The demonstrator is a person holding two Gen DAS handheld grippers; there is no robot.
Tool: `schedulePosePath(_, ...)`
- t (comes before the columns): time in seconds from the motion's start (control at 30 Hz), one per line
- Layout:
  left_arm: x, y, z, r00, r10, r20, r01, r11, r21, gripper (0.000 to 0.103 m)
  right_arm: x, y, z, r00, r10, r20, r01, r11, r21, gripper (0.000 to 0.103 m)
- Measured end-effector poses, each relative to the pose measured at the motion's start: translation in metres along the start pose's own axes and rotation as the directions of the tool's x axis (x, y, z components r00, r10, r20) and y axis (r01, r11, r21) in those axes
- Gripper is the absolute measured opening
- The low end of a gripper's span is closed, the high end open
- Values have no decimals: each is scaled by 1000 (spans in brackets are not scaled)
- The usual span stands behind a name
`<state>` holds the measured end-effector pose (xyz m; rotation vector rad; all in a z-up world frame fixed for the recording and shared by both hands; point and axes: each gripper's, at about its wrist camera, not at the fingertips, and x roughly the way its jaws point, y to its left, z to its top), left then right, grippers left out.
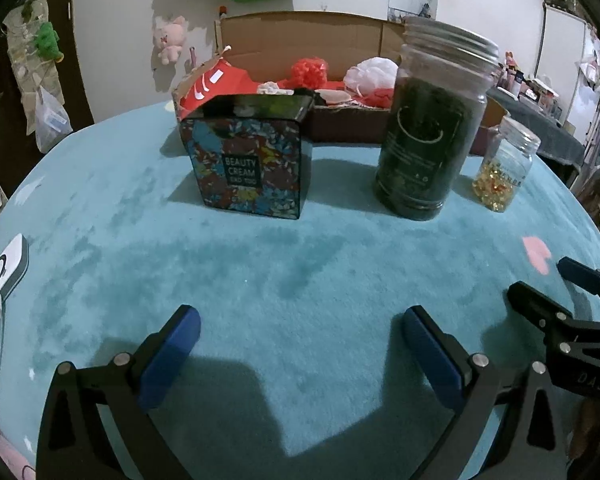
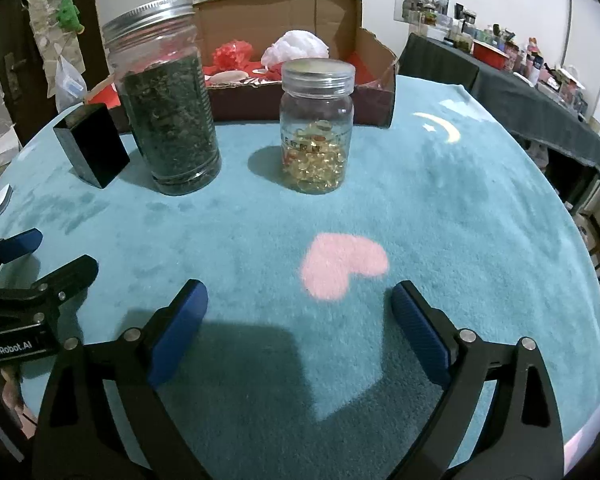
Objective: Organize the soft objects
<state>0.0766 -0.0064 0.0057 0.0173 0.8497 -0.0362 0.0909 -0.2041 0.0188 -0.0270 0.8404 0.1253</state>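
A big blue blanket (image 2: pixel 440 216) is covering the table. At the back a cardboard box (image 1: pixel 300 34) is sitting open, and the soft things are lying inside it: a red puff (image 1: pixel 309 71) and a white puff (image 1: pixel 374 72), with more red stuff around them that is hard to make out.

In front of the box three hard things are standing in a row. A tall jar (image 1: pixel 428 120) full of dark leaves is standing in the middle. A flowery tin (image 1: pixel 252 160) is standing to its left, and a small jar (image 2: pixel 318 132) with yellow beads is standing to its right.

The left gripper (image 1: pixel 300 340) is hanging low over the blanket, spread wide, with nothing in it. The right gripper (image 2: pixel 300 316) is hanging just beside it, also spread wide and holding nothing.

The puffs are probably very light and squishy, and they will likely flatten when pinched. Grabbing deep in the middle of a puff looks best. The row of jars is standing in the way and could tip over.
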Motion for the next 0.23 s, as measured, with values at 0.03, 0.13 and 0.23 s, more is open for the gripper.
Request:
schedulePosePath(0.03,0,0,0,1000,-1,0,1,1000,-1,103,0,0,1,1000,-1,0,1,1000,0,95)
schedulePosePath(0.13,1,0,0,1000,-2,1,2,1000,-2,103,0,1,0,1000,-3,1,3,1000,0,95)
schedulePosePath(0.23,2,1,1,1000,-3,1,3,1000,-2,103,0,0,1,1000,-3,0,3,1000,-1,95)
